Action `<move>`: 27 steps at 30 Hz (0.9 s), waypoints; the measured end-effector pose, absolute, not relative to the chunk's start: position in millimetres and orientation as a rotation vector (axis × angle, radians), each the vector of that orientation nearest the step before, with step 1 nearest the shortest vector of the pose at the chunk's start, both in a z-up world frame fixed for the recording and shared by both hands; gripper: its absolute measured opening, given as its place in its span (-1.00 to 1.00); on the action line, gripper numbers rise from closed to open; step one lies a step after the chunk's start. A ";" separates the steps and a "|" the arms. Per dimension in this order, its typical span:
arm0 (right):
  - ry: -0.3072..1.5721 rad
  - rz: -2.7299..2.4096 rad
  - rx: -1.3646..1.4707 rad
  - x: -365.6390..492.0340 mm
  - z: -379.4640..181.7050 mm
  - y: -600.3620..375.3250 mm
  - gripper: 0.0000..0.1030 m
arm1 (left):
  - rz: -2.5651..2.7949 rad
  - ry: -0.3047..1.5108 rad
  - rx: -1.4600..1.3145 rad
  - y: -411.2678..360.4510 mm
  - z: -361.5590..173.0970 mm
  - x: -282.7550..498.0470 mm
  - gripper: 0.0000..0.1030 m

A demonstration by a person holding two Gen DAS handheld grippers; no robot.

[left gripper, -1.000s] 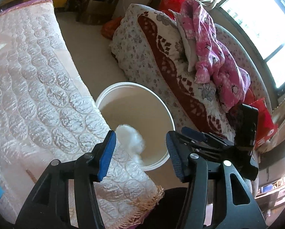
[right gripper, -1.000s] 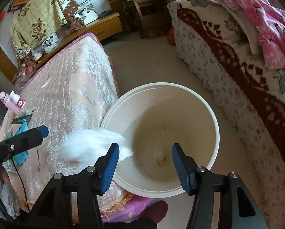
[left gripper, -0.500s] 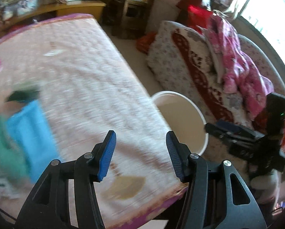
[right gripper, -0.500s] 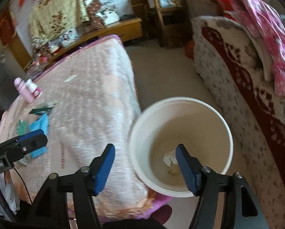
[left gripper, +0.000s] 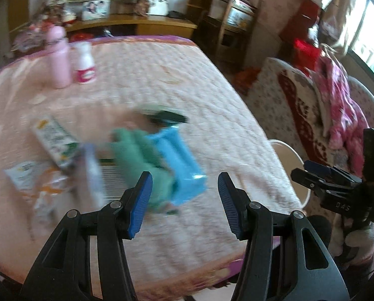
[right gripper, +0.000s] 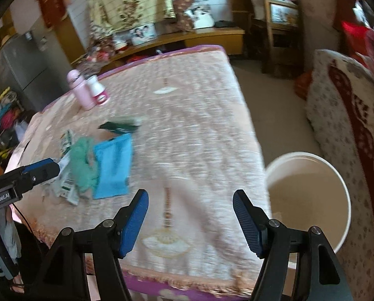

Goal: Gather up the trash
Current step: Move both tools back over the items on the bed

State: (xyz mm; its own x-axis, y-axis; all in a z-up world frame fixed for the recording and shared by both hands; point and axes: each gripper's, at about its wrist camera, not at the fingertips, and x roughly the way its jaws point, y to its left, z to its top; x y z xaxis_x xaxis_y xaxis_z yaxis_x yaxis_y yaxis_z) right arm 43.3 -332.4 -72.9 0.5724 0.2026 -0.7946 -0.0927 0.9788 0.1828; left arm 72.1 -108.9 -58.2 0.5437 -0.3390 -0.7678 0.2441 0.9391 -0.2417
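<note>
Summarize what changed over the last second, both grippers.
Left gripper dropped its white wad into the bucket, then swung back over the table toward the blue packet and green cloth. Right gripper drew off the bucket. Both stayed open; the pink bottle didn't move.

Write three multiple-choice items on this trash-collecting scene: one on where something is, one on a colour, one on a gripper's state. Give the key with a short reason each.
1. Where is the white bucket?
A. on the table
B. on the floor beside the table's corner
C. on the sofa

2. What colour is the flat packet in the pile of litter?
A. blue
B. red
C. yellow

3. How are the left gripper and the right gripper?
A. both shut on trash
B. left shut, right open
C. both open and empty

Key: B, the bucket stands low between the table and the sofa; A, the packet is bright blue beside a green cloth; C, both pairs of fingers are spread with nothing between them.
</note>
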 end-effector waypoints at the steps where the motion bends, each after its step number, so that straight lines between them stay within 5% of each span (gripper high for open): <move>1: 0.944 0.184 0.125 44.4 -71.7 -325.7 0.31 | -0.330 0.928 -0.109 -100.7 -57.5 70.0 0.02; 27: 0.927 0.353 0.076 57.4 -70.8 -219.9 0.31 | -0.097 0.838 -0.124 6.7 -52.8 38.3 0.03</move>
